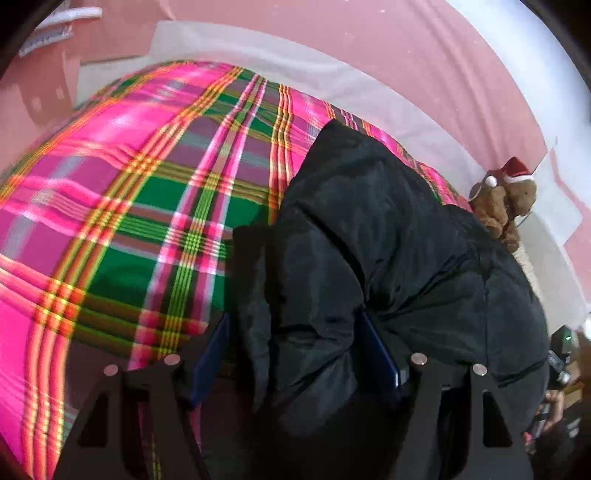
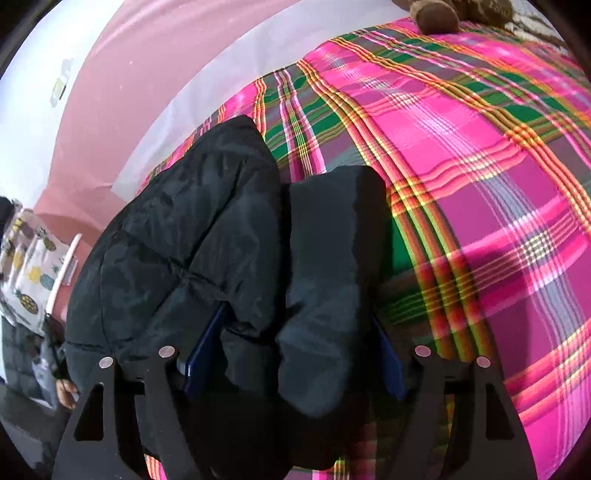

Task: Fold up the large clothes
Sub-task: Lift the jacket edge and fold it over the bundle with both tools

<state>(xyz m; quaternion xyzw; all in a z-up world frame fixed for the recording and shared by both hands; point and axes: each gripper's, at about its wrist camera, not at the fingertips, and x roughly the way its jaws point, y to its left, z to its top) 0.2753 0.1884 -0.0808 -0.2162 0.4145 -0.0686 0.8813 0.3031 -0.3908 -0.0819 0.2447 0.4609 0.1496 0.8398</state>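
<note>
A black puffy jacket [image 1: 388, 236] lies bunched on a bed covered with a pink, green and yellow plaid blanket [image 1: 122, 192]. My left gripper [image 1: 295, 354] has a thick fold of the jacket between its blue-padded fingers [image 1: 380, 354] and is shut on it. In the right wrist view the same jacket [image 2: 177, 236] fills the lower left, and my right gripper [image 2: 295, 354] is shut on another thick fold of it, with the blue pads [image 2: 207, 347] pressed against the fabric. The plaid blanket [image 2: 480, 177] spreads to the right.
A brown teddy bear with a red Santa hat [image 1: 506, 199] sits at the bed's far right edge; it also shows at the top of the right wrist view [image 2: 443, 14]. Pink wall and white bed edge [image 1: 332, 74] lie behind. A pineapple-print cloth [image 2: 29, 269] hangs at left.
</note>
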